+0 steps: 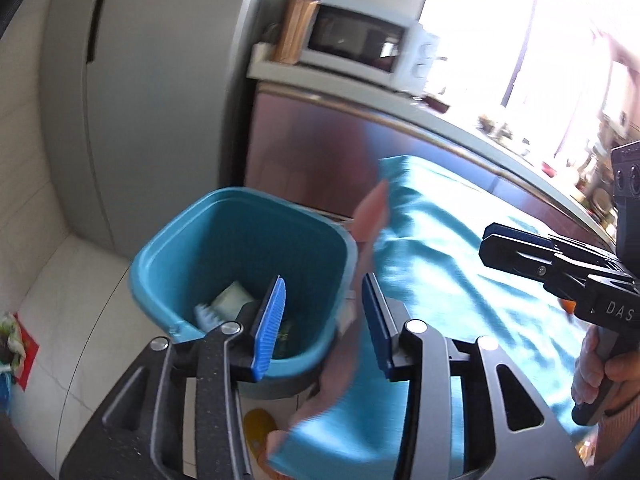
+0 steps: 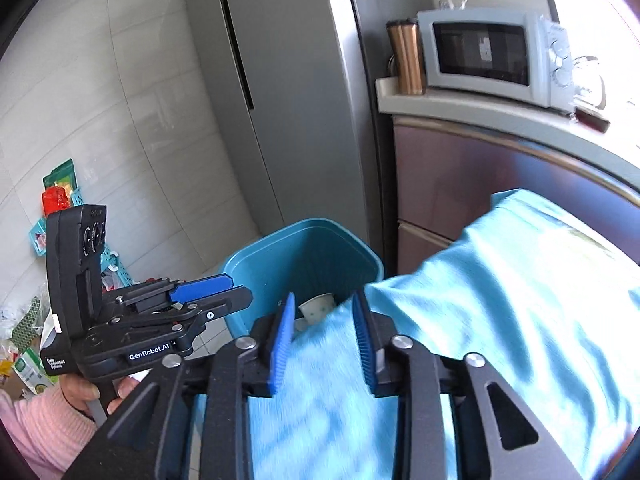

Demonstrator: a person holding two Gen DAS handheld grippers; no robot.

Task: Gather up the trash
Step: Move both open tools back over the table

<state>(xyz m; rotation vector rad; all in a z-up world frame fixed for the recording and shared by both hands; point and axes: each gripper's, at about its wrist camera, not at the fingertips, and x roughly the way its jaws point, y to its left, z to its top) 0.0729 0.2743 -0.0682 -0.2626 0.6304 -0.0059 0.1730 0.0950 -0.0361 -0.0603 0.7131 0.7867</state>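
Both grippers, left (image 1: 324, 320) and right (image 2: 322, 344), stand parted and empty (blue pads apart) above the teal trash bin (image 1: 240, 264) at frame centre, beside a turquoise cloth (image 2: 500, 300).

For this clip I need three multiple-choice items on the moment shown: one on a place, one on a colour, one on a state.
1. Where does the microwave stand?
A. On the floor
B. On the counter beside the tall fridge
C. Inside the bin

2. What colour is the trash bin?
A. Red
B. White
C. Teal blue

3. How do the left gripper's jaws stand?
A. Apart, with nothing pinched between the pads
B. Clamped on a bottle
C. Clamped on the bin's rim

Answers:
1 B: the right wrist view shows it on the counter next to the fridge.
2 C: both views show teal walls and rim.
3 A: in the left wrist view the blue pads stand apart with only the bin and the blue cloth seen beyond them.
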